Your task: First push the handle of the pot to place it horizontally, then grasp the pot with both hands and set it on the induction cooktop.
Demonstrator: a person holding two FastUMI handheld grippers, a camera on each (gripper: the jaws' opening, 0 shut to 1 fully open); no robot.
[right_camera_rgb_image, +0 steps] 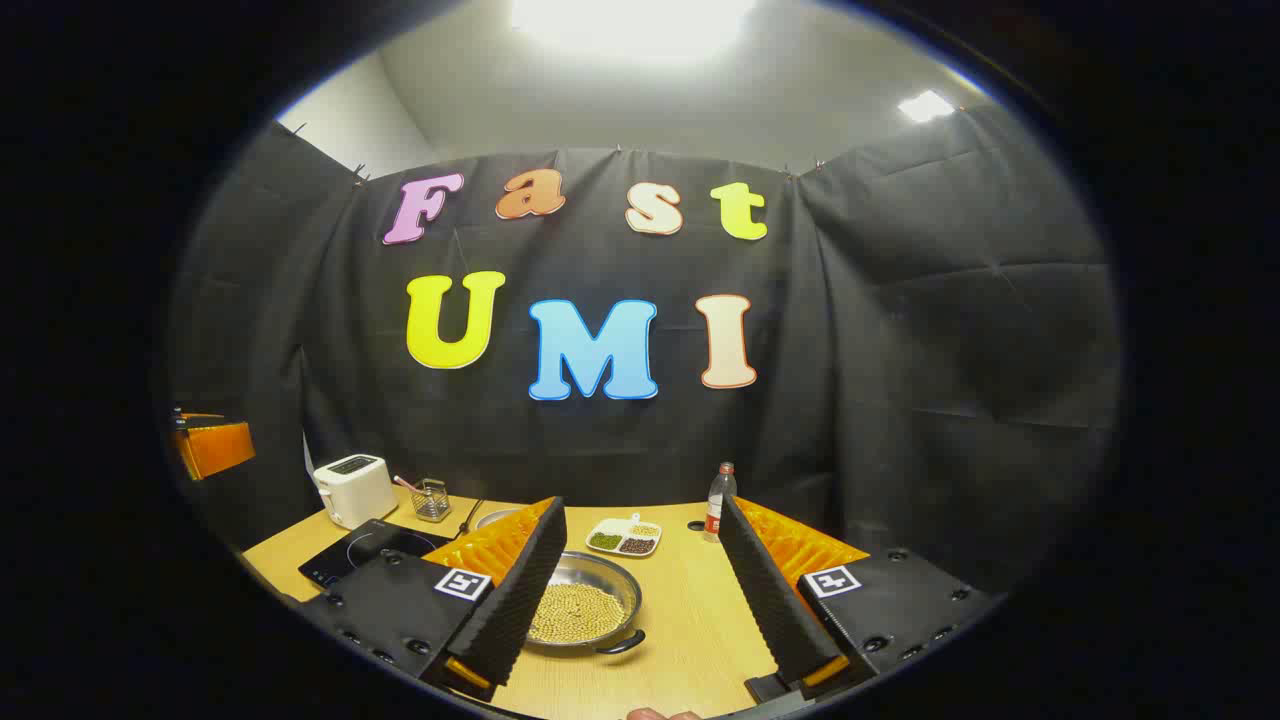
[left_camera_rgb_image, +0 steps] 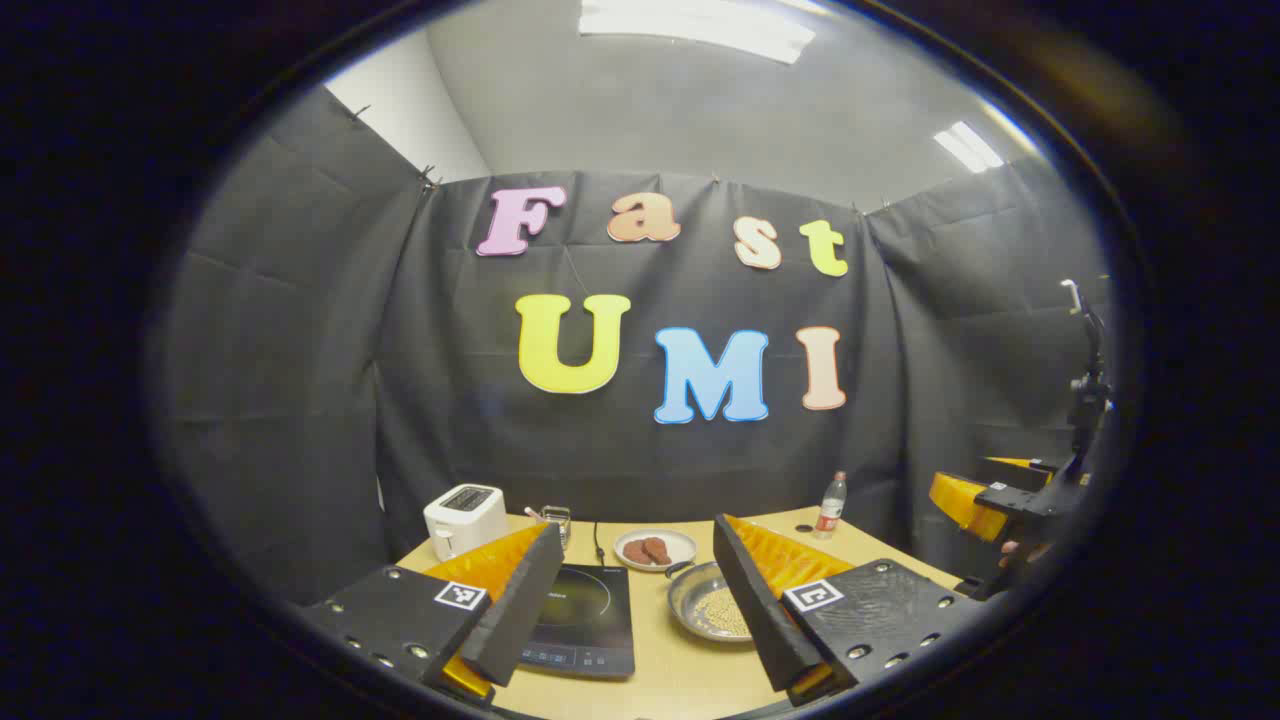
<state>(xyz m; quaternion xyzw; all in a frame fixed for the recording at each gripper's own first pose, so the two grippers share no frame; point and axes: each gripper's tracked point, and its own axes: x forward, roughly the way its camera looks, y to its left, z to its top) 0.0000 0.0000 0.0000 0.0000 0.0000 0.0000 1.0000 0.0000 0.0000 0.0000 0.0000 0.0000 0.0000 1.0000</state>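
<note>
A shallow metal pot (left_camera_rgb_image: pixel 705 605) full of pale beans sits on the wooden table (left_camera_rgb_image: pixel 670 685), just right of the black induction cooktop (left_camera_rgb_image: pixel 580 620). One dark pot handle (left_camera_rgb_image: pixel 680 568) points toward the back. In the right gripper view the pot (right_camera_rgb_image: pixel 590 608) lies low between the fingers, partly behind the left one, and a dark handle (right_camera_rgb_image: pixel 622 643) points toward me. The cooktop (right_camera_rgb_image: pixel 365 550) lies to its left. My left gripper (left_camera_rgb_image: pixel 638 528) is open above the table, holding nothing. My right gripper (right_camera_rgb_image: pixel 642 505) is open too, and it appears at the right edge (left_camera_rgb_image: pixel 1005 495) of the left gripper view.
At the back stand a white toaster (left_camera_rgb_image: pixel 465 518), a small wire basket (left_camera_rgb_image: pixel 556 520), a plate of brown pieces (left_camera_rgb_image: pixel 655 548) and a bottle (left_camera_rgb_image: pixel 830 503). A divided dish of beans (right_camera_rgb_image: pixel 625 537) lies behind the pot. Black cloth walls close the booth.
</note>
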